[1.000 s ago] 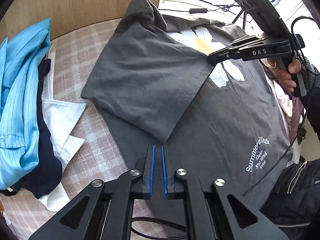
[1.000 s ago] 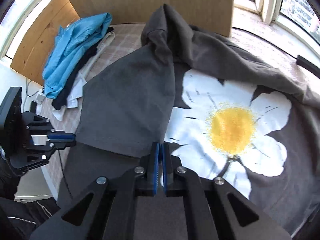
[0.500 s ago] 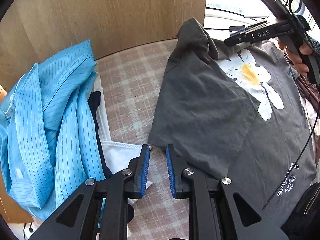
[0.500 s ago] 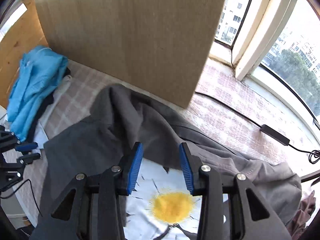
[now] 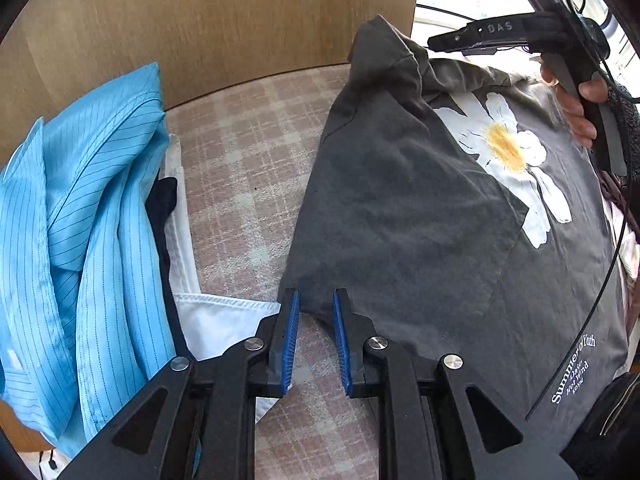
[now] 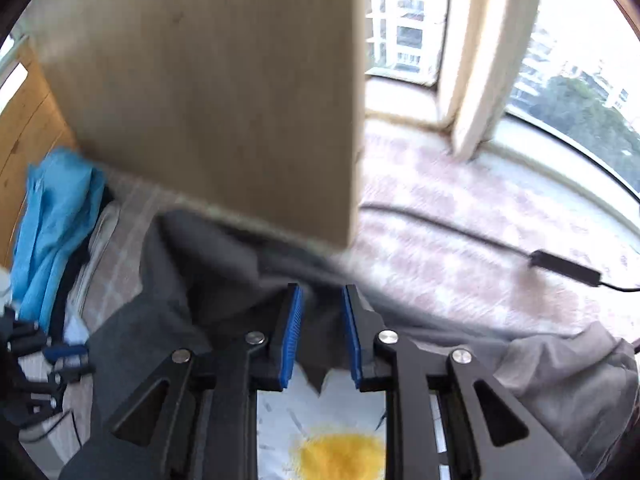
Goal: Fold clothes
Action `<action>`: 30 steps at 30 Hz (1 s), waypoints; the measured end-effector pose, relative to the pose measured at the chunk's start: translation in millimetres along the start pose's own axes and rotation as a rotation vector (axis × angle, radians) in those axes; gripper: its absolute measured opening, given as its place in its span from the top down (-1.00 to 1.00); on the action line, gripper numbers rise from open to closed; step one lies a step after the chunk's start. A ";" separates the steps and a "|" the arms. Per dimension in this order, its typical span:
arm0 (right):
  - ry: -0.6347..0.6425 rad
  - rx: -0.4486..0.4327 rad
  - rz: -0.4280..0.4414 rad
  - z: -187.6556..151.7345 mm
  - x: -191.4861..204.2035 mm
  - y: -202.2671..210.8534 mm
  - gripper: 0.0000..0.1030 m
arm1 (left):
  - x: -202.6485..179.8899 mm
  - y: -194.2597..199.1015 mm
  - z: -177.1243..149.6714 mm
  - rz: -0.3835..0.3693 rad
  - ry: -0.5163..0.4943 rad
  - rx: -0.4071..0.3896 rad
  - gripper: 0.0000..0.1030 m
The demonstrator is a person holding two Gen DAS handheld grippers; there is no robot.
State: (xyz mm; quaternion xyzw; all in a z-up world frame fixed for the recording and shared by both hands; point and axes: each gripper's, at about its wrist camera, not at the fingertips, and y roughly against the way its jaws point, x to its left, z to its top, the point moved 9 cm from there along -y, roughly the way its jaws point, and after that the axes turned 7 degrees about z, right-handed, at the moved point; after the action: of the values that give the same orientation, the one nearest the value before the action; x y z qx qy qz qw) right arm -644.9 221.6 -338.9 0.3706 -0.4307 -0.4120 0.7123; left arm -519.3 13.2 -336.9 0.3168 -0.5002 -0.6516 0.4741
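- The gray T-shirt lies on the checked cloth, and fills the left camera's picture from 12 o'clock round to 4 o'clock
- One side of it is folded over the middle, and the flap hides part of the white flower at 2 o'clock
- The left tongs are partly open and hold nothing; a corner of the folded flap sits just between their tips, at 6 o'clock in the left camera's picture
- The right tongs are partly open too and hold nothing; they hang over the bunched top edge of the shirt, above the flower
- I think the shirt is light, soft and floppy, so it will sag and crease where nothing holds it
- It will not break, and thin cloth like this can slip out of a weak pinch
- A good place to take hold looks like a sewn edge or a corner, where the cloth is thicker
- Holding two corners at once should keep the fold straight
- A blue shirt lies in a heap at 9 o'clock, with a white one beside it
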 end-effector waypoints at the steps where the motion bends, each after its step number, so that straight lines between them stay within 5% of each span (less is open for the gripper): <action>1: 0.001 -0.014 0.001 3.3 1.2 1.3 0.55 | 0.5 1.9 -0.9 0.000 0.001 -0.004 0.68; 5: 0.044 -0.028 0.034 8.5 17.3 1.8 0.49 | 0.8 4.4 -0.7 0.012 -0.017 -0.023 0.62; 7: 0.089 0.000 0.096 1.5 35.2 -2.5 0.05 | 2.4 2.9 0.7 0.011 -0.016 -0.026 0.54; 13: 0.196 0.059 0.059 -1.4 47.2 -32.2 0.02 | 6.4 0.1 -4.4 0.015 -0.026 -0.012 0.52; 14: 0.205 0.083 0.070 -0.5 47.5 -38.0 0.04 | 7.1 0.0 -4.9 0.011 -0.020 -0.011 0.52; 16: 0.197 0.087 0.105 6.5 52.1 -42.0 0.92 | 8.5 0.4 -5.3 0.005 -0.008 -0.013 0.52; 20: 0.199 -0.015 0.141 44.9 67.1 -29.9 0.90 | 6.6 1.2 -4.1 -0.004 -0.001 -0.021 0.52; 22: 0.222 -0.033 0.101 60.5 73.4 -33.3 0.50 | 4.4 1.1 -4.1 -0.006 -0.006 -0.021 0.52; 24: 0.206 0.057 0.083 59.9 73.8 -48.4 0.21 | 3.0 1.4 -4.8 -0.004 -0.013 -0.023 0.51; 30: 0.223 0.110 0.056 47.7 72.5 -46.3 0.20 | 10.0 1.6 -6.5 0.006 -0.013 -0.027 0.51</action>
State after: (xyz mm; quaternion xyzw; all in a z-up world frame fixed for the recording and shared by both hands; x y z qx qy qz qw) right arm -680.1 129.8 -340.6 0.4406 -0.3811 -0.3240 0.7454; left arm -516.5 1.6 -336.7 0.3048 -0.4951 -0.6591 0.4771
